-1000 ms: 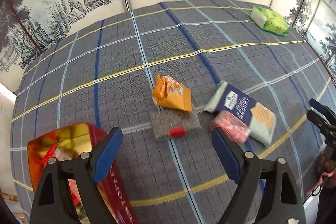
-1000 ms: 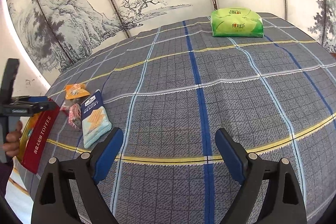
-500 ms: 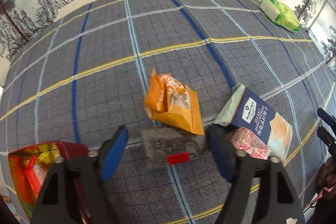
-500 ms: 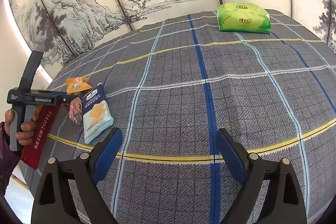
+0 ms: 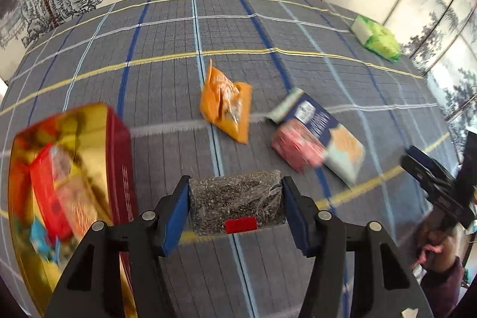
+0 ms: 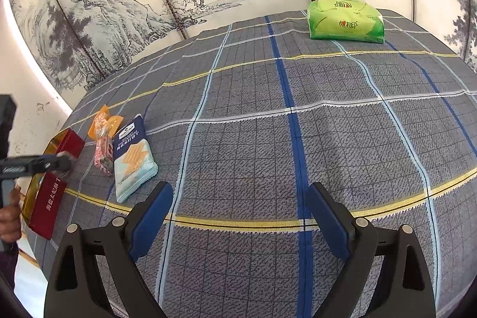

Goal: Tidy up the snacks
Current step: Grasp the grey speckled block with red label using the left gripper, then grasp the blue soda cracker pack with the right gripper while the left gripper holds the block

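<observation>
Left wrist: left gripper [image 5: 235, 206] clamps speckled grey block [image 5: 235, 203]; right gripper [image 6: 240, 218] gapes.

Five snack packets: one grey [image 5: 235, 206], one orange [image 5: 226, 105], one pink [image 5: 296, 146], one blue [image 5: 322, 136], one green [image 6: 345, 20]; one red box [image 5: 114, 145].

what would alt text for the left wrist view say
The left gripper is shut on a speckled grey snack bar above a plaid tablecloth. An open red tin sits to its left; orange, pink and blue packets lie beyond.
</observation>
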